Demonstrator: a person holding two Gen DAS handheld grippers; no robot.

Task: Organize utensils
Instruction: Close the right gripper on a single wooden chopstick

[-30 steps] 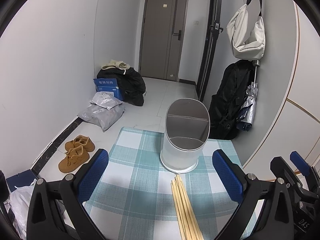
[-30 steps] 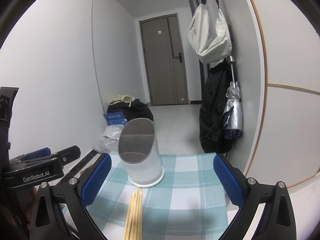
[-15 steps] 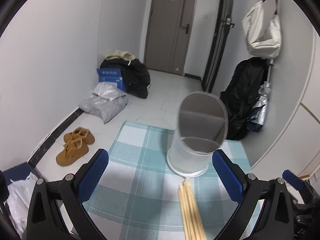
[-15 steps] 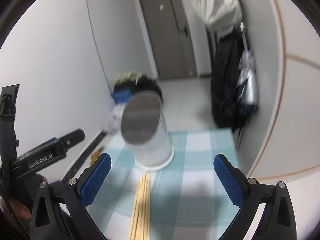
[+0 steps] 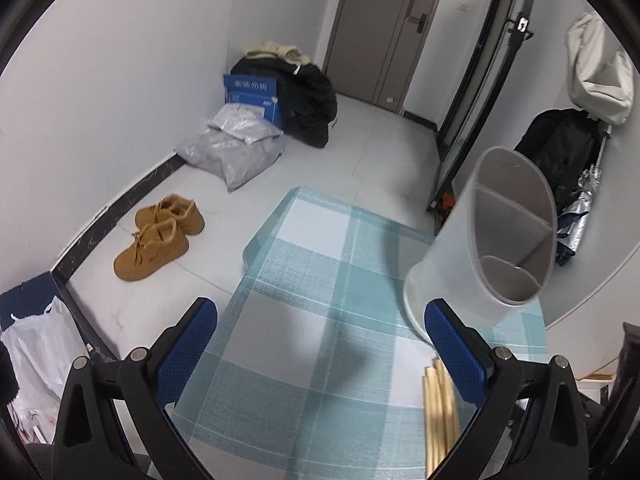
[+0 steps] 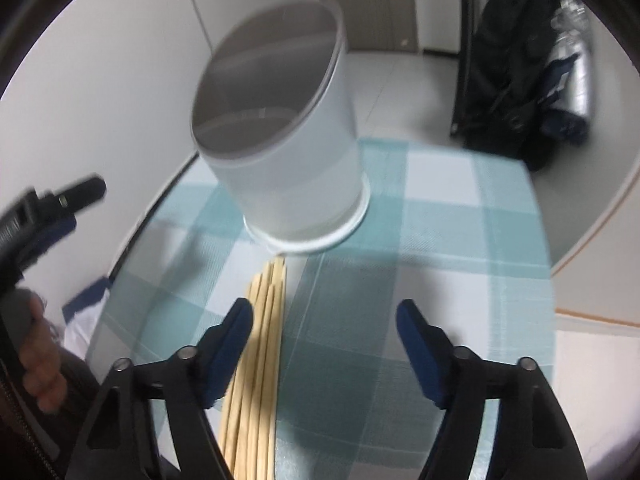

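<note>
Right gripper (image 6: 324,334) unclenched, jaws just been closing, chopsticks (image 6: 260,352) beside its left finger, ungrasped, left gripper (image 5: 320,340) released over checked surface (image 5: 320,280), white holder (image 6: 288,160) upright

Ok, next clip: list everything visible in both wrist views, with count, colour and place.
utensil holder: one, white, divided inside, empty, on the cloth
chopsticks: a bundle, pale wood, flat on the cloth before the holder
tablecloth: one, teal and white check, over the table
shoes: one pair, tan, on the floor by the wall
parcels: several, grey, floor
box: one, blue, against the black bag
black bag: one, near the door
door: one, grey-brown, far end
hanging bag: one, off-white, right wall
left tongs: blue pads, open, nothing between
right tongs: blue pads, open, just been closing, chopsticks beside one pad
</note>
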